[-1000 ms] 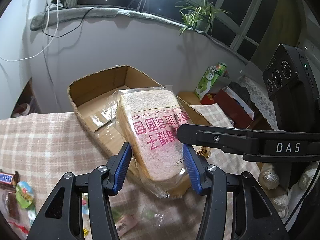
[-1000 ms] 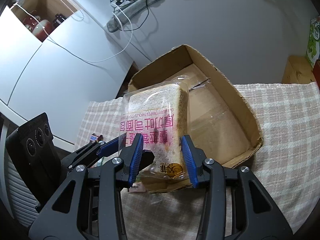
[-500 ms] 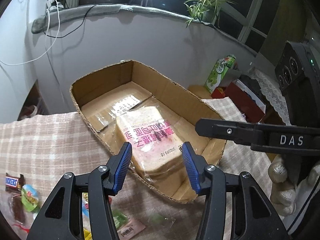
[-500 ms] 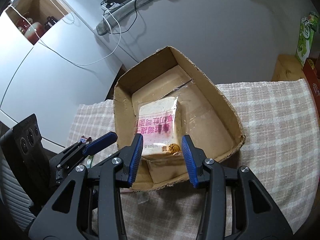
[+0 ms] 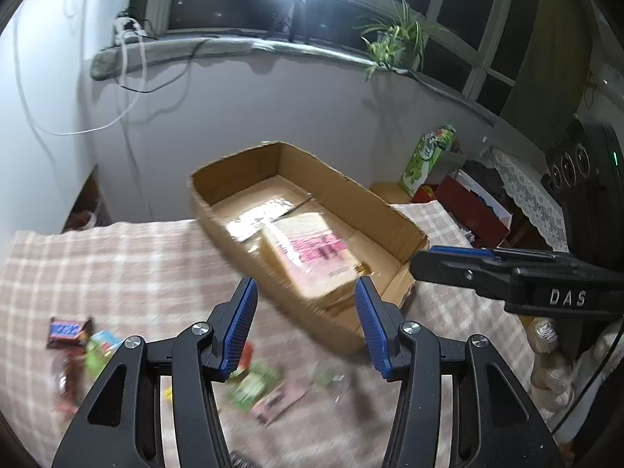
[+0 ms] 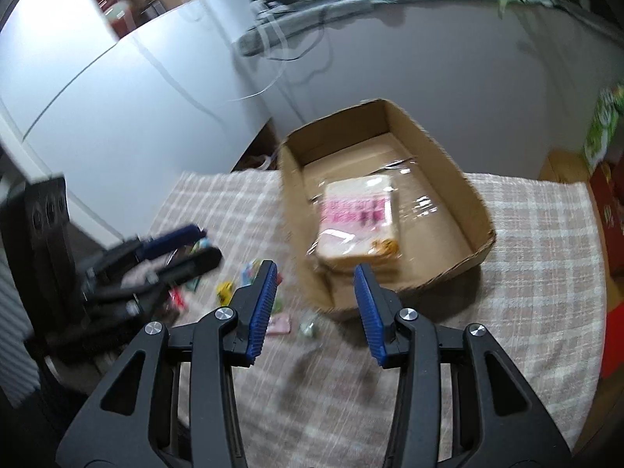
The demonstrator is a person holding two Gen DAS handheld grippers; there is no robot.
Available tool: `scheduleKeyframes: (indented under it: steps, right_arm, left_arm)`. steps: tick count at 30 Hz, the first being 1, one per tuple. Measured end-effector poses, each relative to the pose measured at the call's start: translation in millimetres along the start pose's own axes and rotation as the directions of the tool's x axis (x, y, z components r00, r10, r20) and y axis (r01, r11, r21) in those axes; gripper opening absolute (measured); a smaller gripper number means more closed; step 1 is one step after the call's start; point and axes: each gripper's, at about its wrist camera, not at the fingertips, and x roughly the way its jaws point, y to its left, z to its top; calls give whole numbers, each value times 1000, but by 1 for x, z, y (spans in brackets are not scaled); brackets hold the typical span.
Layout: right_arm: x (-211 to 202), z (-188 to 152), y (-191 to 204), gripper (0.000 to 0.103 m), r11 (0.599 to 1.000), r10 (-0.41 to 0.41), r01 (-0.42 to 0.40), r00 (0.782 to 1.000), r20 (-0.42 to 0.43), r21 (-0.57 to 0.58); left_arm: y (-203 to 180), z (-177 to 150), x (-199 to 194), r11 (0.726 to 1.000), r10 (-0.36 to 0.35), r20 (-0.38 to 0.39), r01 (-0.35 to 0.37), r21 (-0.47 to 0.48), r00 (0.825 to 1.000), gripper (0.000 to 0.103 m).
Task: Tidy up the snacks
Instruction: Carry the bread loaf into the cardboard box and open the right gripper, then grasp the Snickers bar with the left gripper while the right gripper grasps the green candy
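Note:
A bagged loaf of sliced bread point(image 5: 312, 257) point(image 6: 358, 226) with pink print lies flat inside the open cardboard box point(image 5: 405, 226) point(image 6: 472, 202) on the checked tablecloth. My left gripper point(image 5: 306, 304) hangs open above the cloth in front of the box, nothing between its blue pads. My right gripper point(image 6: 316, 288) is open too, drawn back from the box's near wall. Small snack packets point(image 5: 257, 386) point(image 6: 249, 273) lie scattered on the cloth, among them a chocolate bar point(image 5: 68, 329). Each gripper shows in the other's view: right gripper point(image 5: 448, 259), left gripper point(image 6: 183, 245).
A green carton point(image 5: 427, 158) and a red box point(image 5: 464, 202) stand beyond the table's right end. The checked tablecloth point(image 6: 546, 273) spreads right of the box. A white cabinet point(image 6: 97, 89) and cables stand by the far wall.
A second ago both grippers held the bread above the box. It was lowered into the box and let go. Both grippers have since pulled back and up, away from it.

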Motion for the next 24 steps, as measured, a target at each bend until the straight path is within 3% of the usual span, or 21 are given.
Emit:
scheduleKeyframes:
  steps: [7, 13, 24]
  right_arm:
    - [-3, -28, 34, 43, 993, -42, 40, 999, -22, -109]
    - [4, -42, 43, 43, 990, -61, 56, 997, -40, -129]
    - [36, -75, 55, 43, 969, -152, 135, 986, -67, -207]
  left_arm:
    - [32, -21, -53, 998, 51, 57, -49, -27, 997, 50]
    - [63, -45, -89, 992, 116, 72, -113, -47, 991, 50]
    - [90, -117, -94, 986, 154, -53, -157, -60, 987, 50]
